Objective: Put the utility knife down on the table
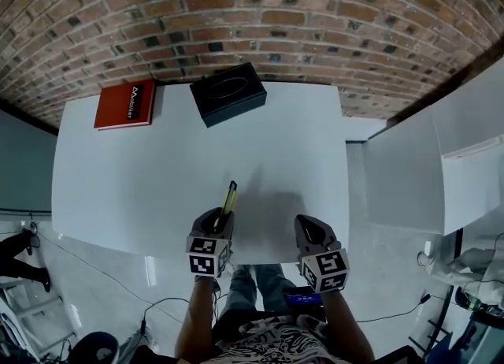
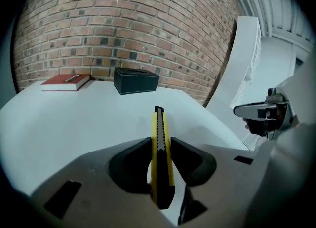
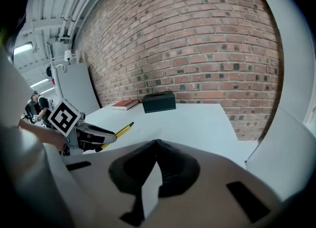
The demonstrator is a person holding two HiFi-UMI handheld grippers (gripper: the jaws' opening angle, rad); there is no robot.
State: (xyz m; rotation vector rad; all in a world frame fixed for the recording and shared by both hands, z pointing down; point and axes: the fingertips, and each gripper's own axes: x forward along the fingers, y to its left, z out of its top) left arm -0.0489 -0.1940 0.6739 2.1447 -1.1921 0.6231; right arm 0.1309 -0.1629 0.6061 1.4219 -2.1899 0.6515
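A yellow and black utility knife (image 1: 229, 196) (image 2: 160, 143) sticks forward out of my left gripper (image 1: 218, 221) (image 2: 161, 145), whose jaws are shut on its handle. Held over the near edge of the white table (image 1: 157, 181), the knife points toward the brick wall, and I cannot tell whether it touches the top. In the right gripper view the knife (image 3: 117, 132) shows at the left, beside the left gripper (image 3: 96, 137). My right gripper (image 1: 309, 231) (image 3: 156, 142) is shut with nothing in it, level with the left one near the table's front edge.
A black box (image 1: 227, 93) (image 2: 136, 80) (image 3: 159, 101) stands at the table's far edge, and a red book (image 1: 126, 104) (image 2: 66, 81) (image 3: 124, 104) lies at the far left corner. Behind the table runs a brick wall (image 1: 260, 16); white panels (image 1: 429, 169) stand to the right.
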